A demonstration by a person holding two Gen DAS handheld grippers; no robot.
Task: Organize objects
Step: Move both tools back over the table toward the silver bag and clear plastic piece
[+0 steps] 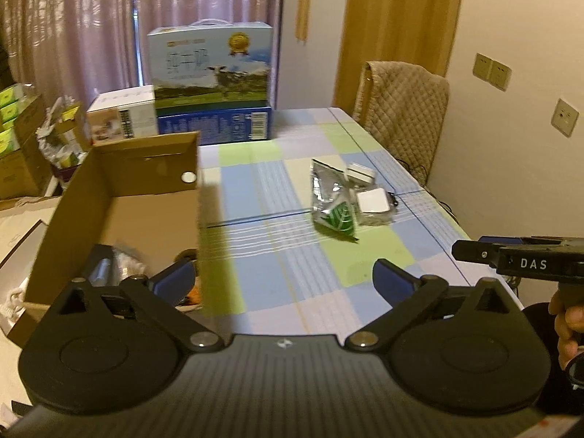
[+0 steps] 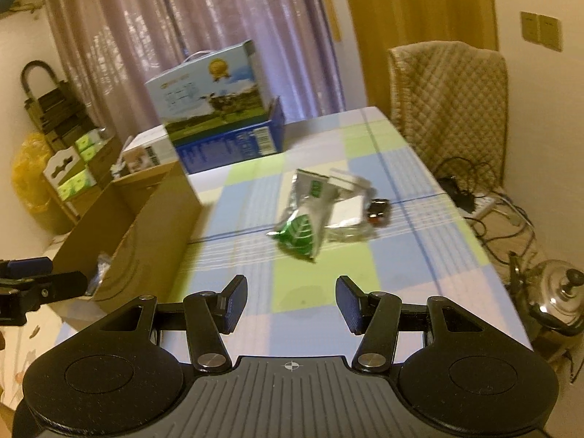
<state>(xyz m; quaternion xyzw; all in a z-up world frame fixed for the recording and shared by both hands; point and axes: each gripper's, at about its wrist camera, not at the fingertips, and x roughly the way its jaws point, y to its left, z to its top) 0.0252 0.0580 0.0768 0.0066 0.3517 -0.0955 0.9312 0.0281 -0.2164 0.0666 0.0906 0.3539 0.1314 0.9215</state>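
A silver foil pouch with a green leaf print (image 1: 330, 200) (image 2: 304, 219) lies mid-table on the checked tablecloth (image 1: 277, 277). A clear packet holding white pieces (image 1: 372, 200) (image 2: 350, 211) touches its right side, with a small dark object (image 2: 379, 211) beyond it. An open cardboard box (image 1: 127, 197) (image 2: 146, 219) stands at the left, with several items in its bottom. My left gripper (image 1: 284, 273) is open and empty, and its left finger sits over the box's near corner. My right gripper (image 2: 291, 294) is open and empty, short of the pouch.
A milk gift carton (image 1: 211, 73) on a blue box and a white box (image 1: 122, 116) stand at the table's far end. A chair with a quilted cover (image 1: 405, 116) is at the right edge. A steel kettle (image 2: 558, 292) and cables (image 2: 474, 197) lie on the floor at the right.
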